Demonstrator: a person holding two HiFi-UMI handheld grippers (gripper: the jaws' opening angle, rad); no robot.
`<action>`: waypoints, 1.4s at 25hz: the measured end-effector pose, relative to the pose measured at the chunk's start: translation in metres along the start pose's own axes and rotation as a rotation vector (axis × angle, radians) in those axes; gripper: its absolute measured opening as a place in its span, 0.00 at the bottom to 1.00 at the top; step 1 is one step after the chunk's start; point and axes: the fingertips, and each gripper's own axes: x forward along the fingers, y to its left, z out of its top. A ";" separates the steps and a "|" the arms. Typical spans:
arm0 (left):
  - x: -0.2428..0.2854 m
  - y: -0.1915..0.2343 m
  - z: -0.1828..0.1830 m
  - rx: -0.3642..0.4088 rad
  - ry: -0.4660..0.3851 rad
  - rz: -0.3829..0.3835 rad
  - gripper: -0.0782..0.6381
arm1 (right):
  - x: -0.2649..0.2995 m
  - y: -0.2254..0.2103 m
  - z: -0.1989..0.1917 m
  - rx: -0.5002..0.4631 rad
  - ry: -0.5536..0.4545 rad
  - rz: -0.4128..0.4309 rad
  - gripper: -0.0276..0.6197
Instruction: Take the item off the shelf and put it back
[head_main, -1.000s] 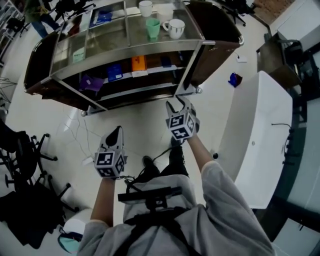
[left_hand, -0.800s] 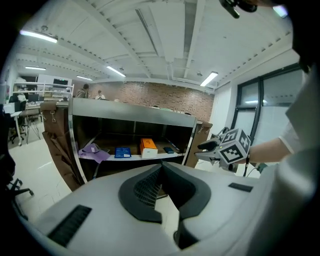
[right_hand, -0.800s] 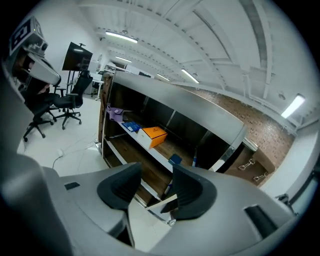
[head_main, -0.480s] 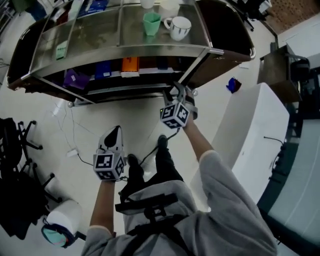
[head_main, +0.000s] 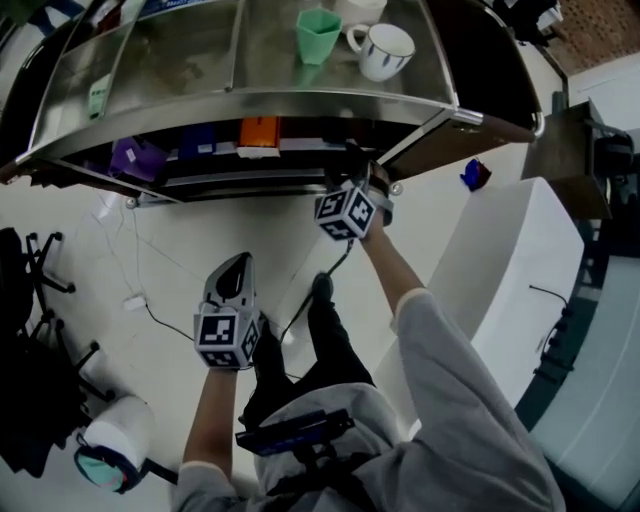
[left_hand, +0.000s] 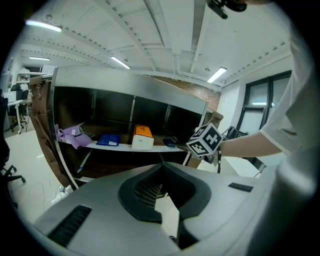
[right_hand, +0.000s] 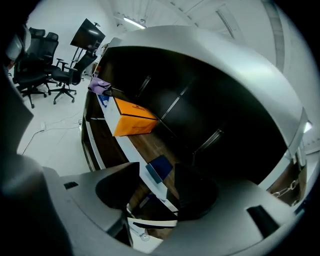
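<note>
right claw (right_hand: 156, 165) has just been opening; a small blue box (right_hand: 162, 167) on the shelf (right_hand: 125, 145) shows between its jaws, untouched. left claw (left_hand: 161, 166) is together, empty.

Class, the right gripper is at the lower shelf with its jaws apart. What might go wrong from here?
The right gripper, jaws just opened wider and nothing gripped, faces the small blue item at the shelf lip; a nudge may push it off. The metal top tier overhangs closely, so the marker cube might strike it.
</note>
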 end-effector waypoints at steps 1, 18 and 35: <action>0.003 0.000 -0.003 -0.006 0.002 -0.003 0.12 | 0.005 0.001 -0.001 0.000 0.002 -0.001 0.39; 0.032 -0.006 -0.031 -0.040 0.036 -0.032 0.12 | 0.055 0.000 -0.010 0.139 0.025 0.003 0.42; 0.040 -0.004 -0.047 -0.088 0.069 -0.024 0.12 | 0.076 -0.007 -0.016 0.270 0.063 0.020 0.45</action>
